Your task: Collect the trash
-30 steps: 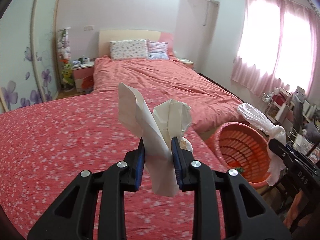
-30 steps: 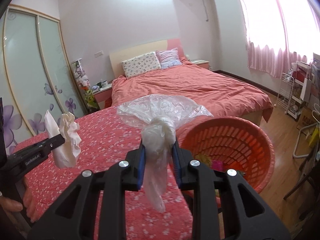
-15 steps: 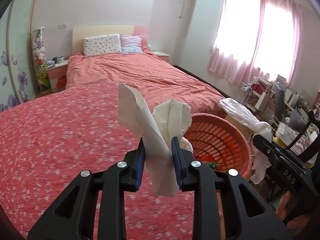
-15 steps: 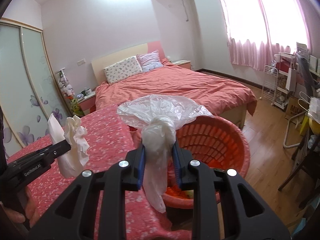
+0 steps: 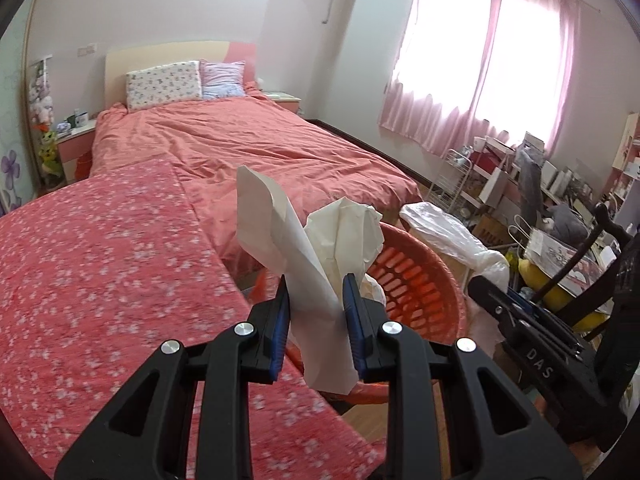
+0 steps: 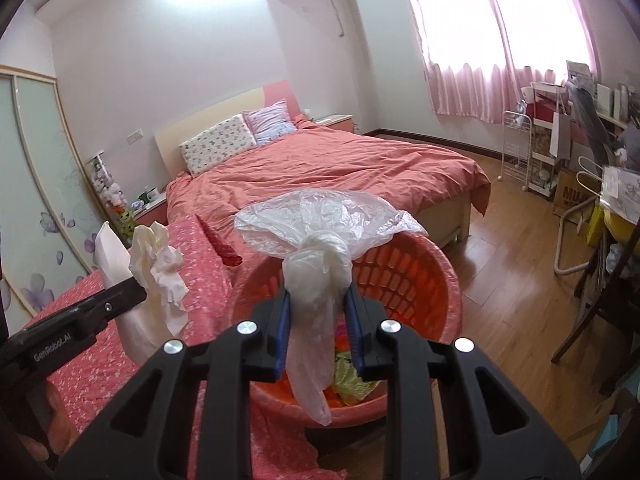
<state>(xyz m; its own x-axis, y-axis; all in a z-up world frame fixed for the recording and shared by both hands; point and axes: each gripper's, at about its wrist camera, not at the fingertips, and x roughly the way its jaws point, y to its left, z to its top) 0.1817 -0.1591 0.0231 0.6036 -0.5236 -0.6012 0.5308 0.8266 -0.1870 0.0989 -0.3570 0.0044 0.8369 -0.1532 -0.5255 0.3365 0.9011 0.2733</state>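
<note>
My left gripper (image 5: 316, 312) is shut on crumpled white paper (image 5: 304, 248), which sticks up between its blue pads just left of the orange basket's (image 5: 416, 280) rim. My right gripper (image 6: 318, 320) is shut on a clear plastic bag (image 6: 320, 248), held directly over the orange basket (image 6: 408, 276). Colourful wrappers (image 6: 348, 372) lie on the basket's bottom. In the right wrist view the left gripper (image 6: 132, 300) and its white paper (image 6: 156, 276) show at the left. In the left wrist view the right gripper's black arm (image 5: 520, 332) and the plastic bag (image 5: 448, 236) show at the right.
A floral red cover (image 5: 100, 264) lies at the left, with a bed (image 5: 248, 148) under a salmon duvet beyond it. Wooden floor (image 6: 512, 248) runs to the right. A cluttered rack and shelves (image 5: 520, 184) stand under the pink curtains (image 5: 480, 76). A dark chair (image 6: 600, 300) is at the right.
Both grippers have moved right and slightly down toward the orange basket, each keeping its grip. The basket now sits right under the plastic bag and close beside the paper.
</note>
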